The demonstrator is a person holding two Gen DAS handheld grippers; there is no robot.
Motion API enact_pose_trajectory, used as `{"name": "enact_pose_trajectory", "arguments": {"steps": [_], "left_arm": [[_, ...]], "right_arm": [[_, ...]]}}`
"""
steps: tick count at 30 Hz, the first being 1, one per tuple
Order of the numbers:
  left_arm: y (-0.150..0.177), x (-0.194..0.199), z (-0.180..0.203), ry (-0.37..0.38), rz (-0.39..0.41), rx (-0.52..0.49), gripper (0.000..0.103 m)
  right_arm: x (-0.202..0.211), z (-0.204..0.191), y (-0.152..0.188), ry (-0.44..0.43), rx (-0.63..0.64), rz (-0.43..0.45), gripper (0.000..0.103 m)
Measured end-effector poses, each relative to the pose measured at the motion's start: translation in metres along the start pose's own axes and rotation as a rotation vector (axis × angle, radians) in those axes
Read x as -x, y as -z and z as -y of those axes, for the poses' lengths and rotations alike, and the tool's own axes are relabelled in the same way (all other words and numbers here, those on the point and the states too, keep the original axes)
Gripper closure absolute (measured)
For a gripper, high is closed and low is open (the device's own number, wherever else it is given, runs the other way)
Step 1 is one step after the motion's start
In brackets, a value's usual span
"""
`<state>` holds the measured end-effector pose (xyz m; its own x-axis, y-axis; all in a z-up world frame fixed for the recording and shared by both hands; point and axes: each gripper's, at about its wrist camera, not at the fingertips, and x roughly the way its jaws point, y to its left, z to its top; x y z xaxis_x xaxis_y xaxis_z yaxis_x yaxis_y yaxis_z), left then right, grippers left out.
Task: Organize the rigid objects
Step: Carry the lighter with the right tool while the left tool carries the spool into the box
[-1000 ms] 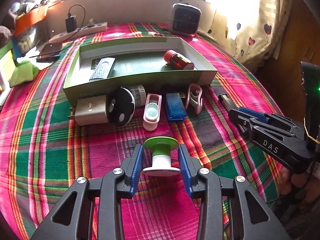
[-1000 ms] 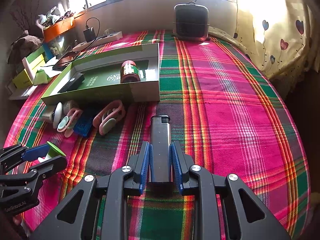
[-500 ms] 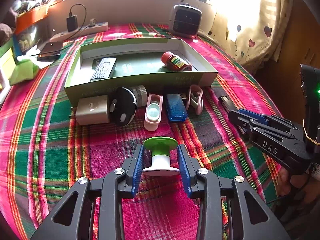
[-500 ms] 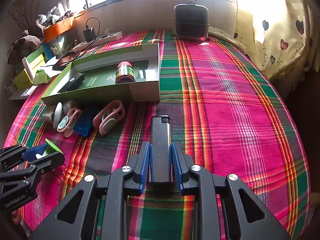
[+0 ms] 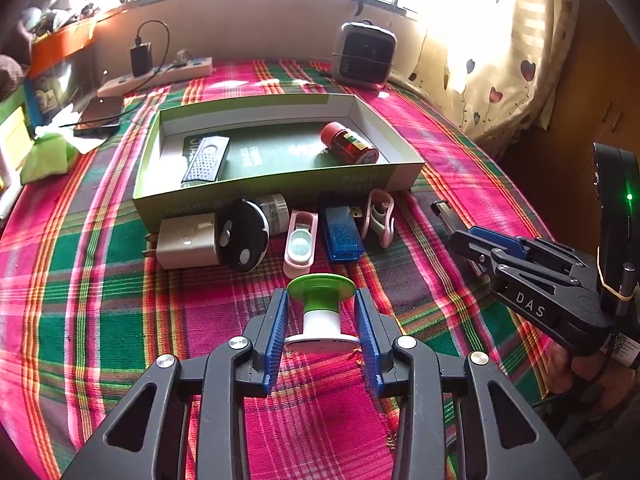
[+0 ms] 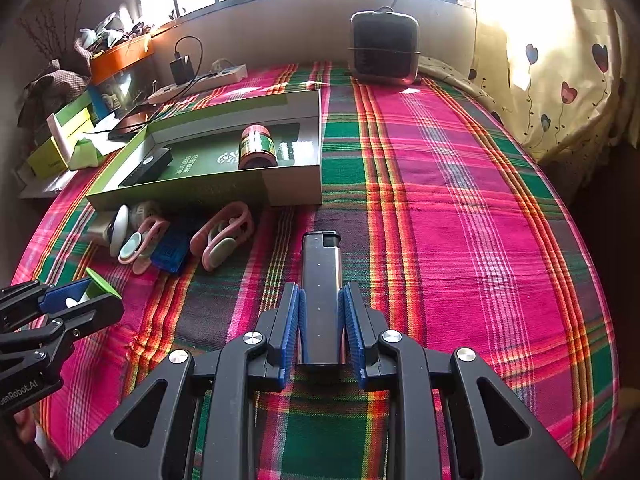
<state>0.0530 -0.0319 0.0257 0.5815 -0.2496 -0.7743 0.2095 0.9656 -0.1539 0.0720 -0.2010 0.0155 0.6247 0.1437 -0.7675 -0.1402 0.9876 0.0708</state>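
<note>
My left gripper (image 5: 321, 300) is shut on a spool-shaped piece (image 5: 320, 312) with a green cap and a white stem; the blue pads press its two flanges. My right gripper (image 6: 321, 292) is shut on a dark grey lighter (image 6: 321, 268) that points away from me over the cloth. Ahead stands a shallow green box (image 5: 276, 194), also seen from the right wrist as the box (image 6: 200, 194). In it lie a red jar (image 5: 348, 144) and a flat black device (image 5: 206, 160). The right gripper (image 5: 460, 240) shows at the right of the left view, and the left gripper (image 6: 60, 308) at the lower left of the right view.
Along the box's front wall lie a white charger plug (image 5: 186, 242), a black round piece (image 5: 244, 236), a pink case (image 5: 300, 244), a blue USB stick (image 5: 340, 232) and a pink clip (image 5: 378, 216). Behind are a small heater (image 5: 366, 56), a power strip (image 5: 160, 74) and a phone (image 5: 100, 114).
The left gripper with the spool has shifted a little, so the box sits lower in its view. The red jar has rocked slightly in the box. The right gripper and lighter have kept still.
</note>
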Motion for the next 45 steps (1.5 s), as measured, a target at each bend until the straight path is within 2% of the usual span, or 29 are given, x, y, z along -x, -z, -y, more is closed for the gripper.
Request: {"name": "enact_pose_trajectory", "arguments": {"steps": [13,23,33,45], "left_arm": [[-0.032,0.011,-0.006,0.021,0.047,-0.013,0.07],[-0.063,0.002,-0.023,0.008,0.065,0.008,0.07],[-0.097,-0.018,-0.042,-0.004,0.068,0.031,0.07],[-0.123,-0.051,-0.054,0.004,0.039,0.042,0.07]], "right_arm": [[0.017,-0.001,-0.018,0.0,0.018,0.05,0.079],[0.017,-0.01,-0.046,-0.013,0.046,0.075,0.079],[0.0,-0.019,-0.082,-0.023,0.079,0.079,0.079],[-0.043,-0.028,-0.121,-0.021,0.122,0.034,0.079]]}}
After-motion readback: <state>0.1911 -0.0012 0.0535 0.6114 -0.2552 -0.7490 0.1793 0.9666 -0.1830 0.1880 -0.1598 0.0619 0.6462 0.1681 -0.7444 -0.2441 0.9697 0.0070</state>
